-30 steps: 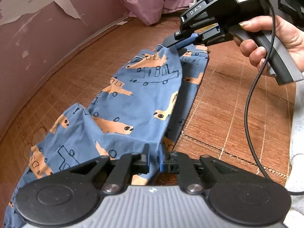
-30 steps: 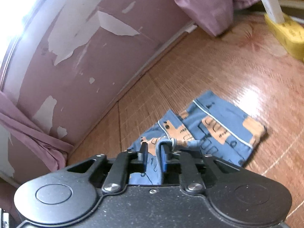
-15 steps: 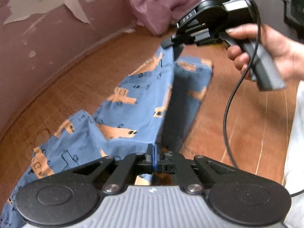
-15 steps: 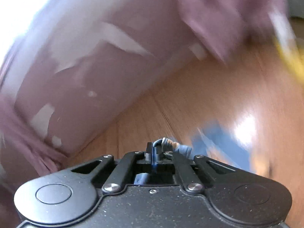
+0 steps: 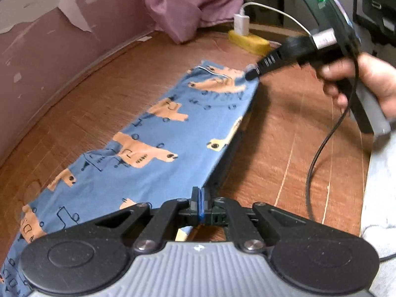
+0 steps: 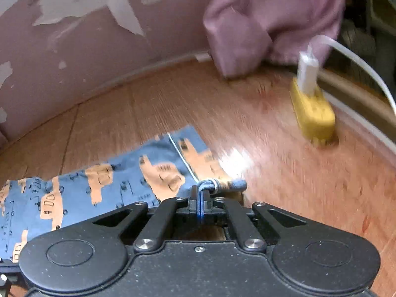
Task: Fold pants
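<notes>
Blue pants printed with orange vehicles stretch across the wooden floor. My left gripper is shut on their near edge, and the cloth runs taut from it to the far end. There, in the left wrist view, my right gripper pinches the far corner, held by a hand. In the right wrist view the right gripper is shut on a bunched bit of the pants with a white piping line. The right edge hangs lifted above the floor.
A pink peeling wall curves along the left. Purple cloth is heaped at the back. A yellow power strip with a white plug and cable lies on the wooden floor beyond the pants. A grey sleeve is at the right.
Both grippers closed on the pants and pulled apart. The folded, slack cloth is now lifted and drawn straight between them. The right gripper swung toward the power strip.
</notes>
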The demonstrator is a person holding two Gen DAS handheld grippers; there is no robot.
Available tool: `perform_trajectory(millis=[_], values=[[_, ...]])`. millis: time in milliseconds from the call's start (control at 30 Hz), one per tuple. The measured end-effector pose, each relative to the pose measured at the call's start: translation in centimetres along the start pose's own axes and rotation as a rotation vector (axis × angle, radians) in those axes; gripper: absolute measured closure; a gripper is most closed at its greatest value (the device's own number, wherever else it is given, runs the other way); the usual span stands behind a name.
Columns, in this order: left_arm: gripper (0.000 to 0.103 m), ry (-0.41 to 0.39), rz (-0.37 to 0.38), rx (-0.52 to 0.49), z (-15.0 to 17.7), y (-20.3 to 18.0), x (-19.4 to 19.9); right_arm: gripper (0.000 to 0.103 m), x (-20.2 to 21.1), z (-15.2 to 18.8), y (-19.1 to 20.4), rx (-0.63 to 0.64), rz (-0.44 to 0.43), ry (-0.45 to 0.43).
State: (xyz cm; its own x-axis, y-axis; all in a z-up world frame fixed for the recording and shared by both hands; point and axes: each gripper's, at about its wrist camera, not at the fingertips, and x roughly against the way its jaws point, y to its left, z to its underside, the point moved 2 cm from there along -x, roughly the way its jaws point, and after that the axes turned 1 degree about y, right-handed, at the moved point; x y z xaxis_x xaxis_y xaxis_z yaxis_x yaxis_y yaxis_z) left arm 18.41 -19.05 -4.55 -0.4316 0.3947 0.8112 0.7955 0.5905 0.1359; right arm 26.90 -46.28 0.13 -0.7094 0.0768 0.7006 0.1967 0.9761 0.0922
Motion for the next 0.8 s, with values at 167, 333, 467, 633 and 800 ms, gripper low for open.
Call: perform_trajectory(millis=[167,333,467,633,800], values=[[0.103,0.007,0.001,0.011,-0.1,0.3,0.0,0.103,0.4,0.2,2.5,0.196,0.071,-0.071],[0.102,0.061,0.064,0.052,0.5,0.6,-0.7,0.097,-1.4,1.2,1.9,0.182,0.099,0.077],[0.069,0.049,0.111,0.126,1.4,1.9,0.0,0.081,-1.1,1.5,1.9,0.209,0.13,0.082],[0.048,-0.033,0.093,0.31,3.4,5.9,3.6,0.027,-0.4,1.6,2.3,0.254,0.217,0.025],[0.042,-0.05,-0.145,0.533,6.3,13.2,6.1,0.022,0.7,1.2,3.2,0.225,0.11,-0.101]])
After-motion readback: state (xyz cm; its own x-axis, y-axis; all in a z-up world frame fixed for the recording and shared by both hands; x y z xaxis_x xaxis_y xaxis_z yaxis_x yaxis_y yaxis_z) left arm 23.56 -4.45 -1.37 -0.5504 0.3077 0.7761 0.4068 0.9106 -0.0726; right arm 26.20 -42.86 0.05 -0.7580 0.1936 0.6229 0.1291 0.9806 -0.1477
